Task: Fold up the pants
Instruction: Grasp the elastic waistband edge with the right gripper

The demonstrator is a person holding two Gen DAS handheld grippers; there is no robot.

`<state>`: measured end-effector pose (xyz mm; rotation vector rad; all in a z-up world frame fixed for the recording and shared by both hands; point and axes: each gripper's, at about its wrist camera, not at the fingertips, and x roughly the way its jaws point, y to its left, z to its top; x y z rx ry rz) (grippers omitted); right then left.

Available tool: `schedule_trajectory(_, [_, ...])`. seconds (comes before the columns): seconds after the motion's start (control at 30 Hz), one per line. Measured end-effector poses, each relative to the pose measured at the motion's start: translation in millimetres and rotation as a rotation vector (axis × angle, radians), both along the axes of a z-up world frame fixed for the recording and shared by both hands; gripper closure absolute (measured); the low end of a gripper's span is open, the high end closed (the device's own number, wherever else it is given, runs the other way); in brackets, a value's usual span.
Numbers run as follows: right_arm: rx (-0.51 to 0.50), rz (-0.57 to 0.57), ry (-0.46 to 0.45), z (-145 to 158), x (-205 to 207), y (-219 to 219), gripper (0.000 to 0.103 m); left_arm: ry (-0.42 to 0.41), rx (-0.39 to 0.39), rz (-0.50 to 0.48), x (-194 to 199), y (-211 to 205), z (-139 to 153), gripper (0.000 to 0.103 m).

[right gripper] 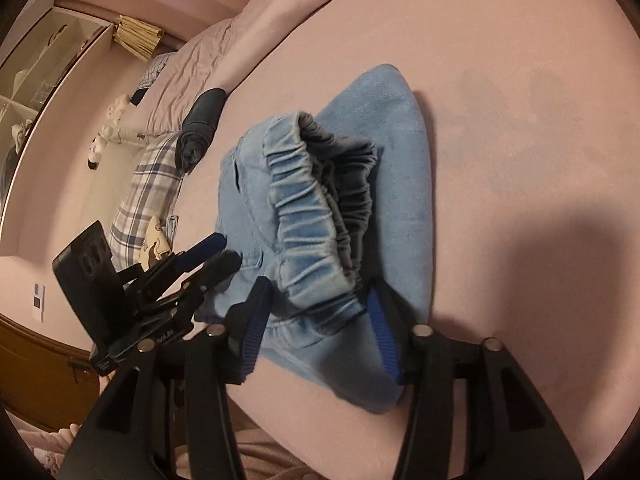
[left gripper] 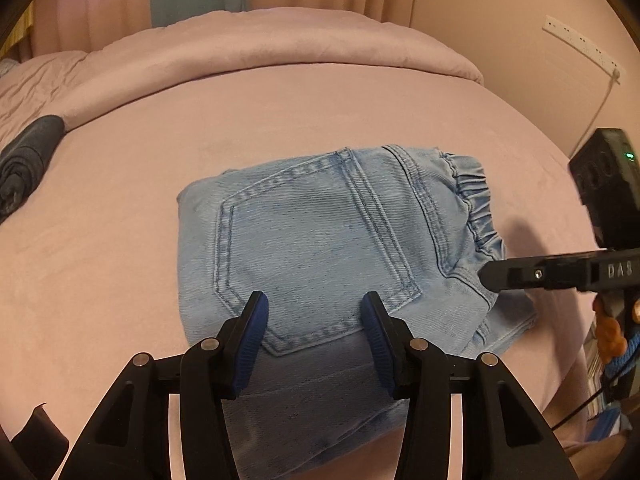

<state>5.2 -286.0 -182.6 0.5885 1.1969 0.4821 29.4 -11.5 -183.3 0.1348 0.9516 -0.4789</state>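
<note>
- We see the pants [left gripper: 320, 232], pale blue denim, folded into a thick squarish bundle that lies flat on the bed [left gripper: 120, 240], whose pink cover is soft and suede-like.
- In the left view a stitched back pocket [left gripper: 304, 248] faces up, its double seams forming a pointed shield.
- The left claw [left gripper: 315, 308] stands spread over the near edge of the bundle, its ribbed blue pads [left gripper: 256, 320] apart, pinching nothing.
- The right claw [right gripper: 316, 308] is also spread; its pads flank the waistband [right gripper: 316, 224] without pressing on it.
- Only the right view shows the waistband end-on: gathered elastic, puckered in ridges, with a dark inside.
- Only the left view shows the pocket.
- A dark rolled cloth [left gripper: 28, 164] lies well apart at the bed's edge.
</note>
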Motion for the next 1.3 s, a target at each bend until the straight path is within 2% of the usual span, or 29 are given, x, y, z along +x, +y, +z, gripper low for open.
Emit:
schedule_trajectory(0.1, [-0.067,0.032,-0.086,20.5,-6.9,-0.5,0.081,0.001,-0.013,-0.006,3.6,-2.1,3.1,0.056])
schedule_trajectory(0.2, [-0.024,0.012,-0.141,43.7,-8.0,-6.4,0.085,-0.015,-0.035,-0.022,1.9,-4.2,9.6,0.055])
schedule_trajectory(0.23, [-0.048,0.019,-0.151,49.7,-9.4,-5.8,0.085,-0.017,-0.026,-0.026,2.7,-6.4,8.6,0.055])
schedule_trajectory(0.3, [-0.097,0.02,-0.12,43.3,-7.9,-6.2,0.085,-0.004,0.008,-0.034,5.4,-11.8,0.1,0.055])
schedule_trajectory(0.37, [-0.134,-0.001,-0.036,18.1,-7.0,-9.6,0.085,-0.005,0.029,-0.048,5.7,-16.5,-8.6,0.053])
schedule_trajectory(0.43, [-0.148,-0.006,-0.042,8.2,-5.6,-11.4,0.085,-0.007,0.037,-0.057,6.2,-17.1,-12.2,0.05])
schedule_trajectory(0.53, [-0.142,0.01,-0.015,10.4,-1.0,-15.2,0.075,0.007,0.018,-0.055,7.3,-12.2,-6.4,0.05])
schedule_trajectory(0.6, [-0.141,0.01,-0.007,22.4,-1.1,-20.1,0.062,0.009,0.011,-0.052,7.3,-8.4,-4.7,0.05])
schedule_trajectory(0.7, [-0.173,-0.004,-0.123,49.3,-0.9,-27.5,0.055,0.016,0.0,-0.045,8.5,-9.6,-7.9,0.05])
schedule_trajectory(0.83, [-0.066,-0.058,-0.138,46.9,24.9,-38.0,0.051,0.016,0.001,-0.039,6.8,-12.8,-7.7,0.05])
schedule_trajectory(0.93, [0.079,-0.125,-0.06,16.9,45.3,-47.7,0.049,0.016,-0.002,-0.04,6.3,-13.1,-8.5,0.05])
schedule_trajectory(0.97, [0.161,-0.149,-0.011,1.0,52.0,-49.6,0.049,0.017,-0.001,-0.038,6.5,-12.1,-9.2,0.05])
schedule_trajectory(1.03, [0.232,-0.173,0.015,-13.8,55.3,-48.8,0.049,0.025,-0.008,-0.037,8.0,-10.4,-9.1,0.05])
schedule_trajectory(1.07, [0.229,-0.175,0.011,-14.1,55.3,-47.6,0.056,0.024,-0.01,-0.038,8.7,-9.8,-8.4,0.05])
schedule_trajectory(1.1, [0.255,-0.172,-0.008,-12.4,53.5,-48.1,0.077,0.022,-0.008,-0.039,8.9,-9.9,-8.1,0.05])
schedule_trajectory(1.13, [0.281,-0.155,-0.019,-9.3,51.8,-47.0,0.082,0.023,-0.011,-0.043,9.1,-10.5,-7.9,0.05])
schedule_trajectory(1.17, [0.292,-0.139,-0.051,-1.3,47.8,-45.3,0.092,0.018,-0.021,-0.044,9.5,-9.5,-6.7,0.05])
schedule_trajectory(1.3, [0.275,-0.093,-0.166,42.9,32.1,-34.6,0.093,-0.001,-0.07,-0.059,10.3,-8.3,1.9,0.05])
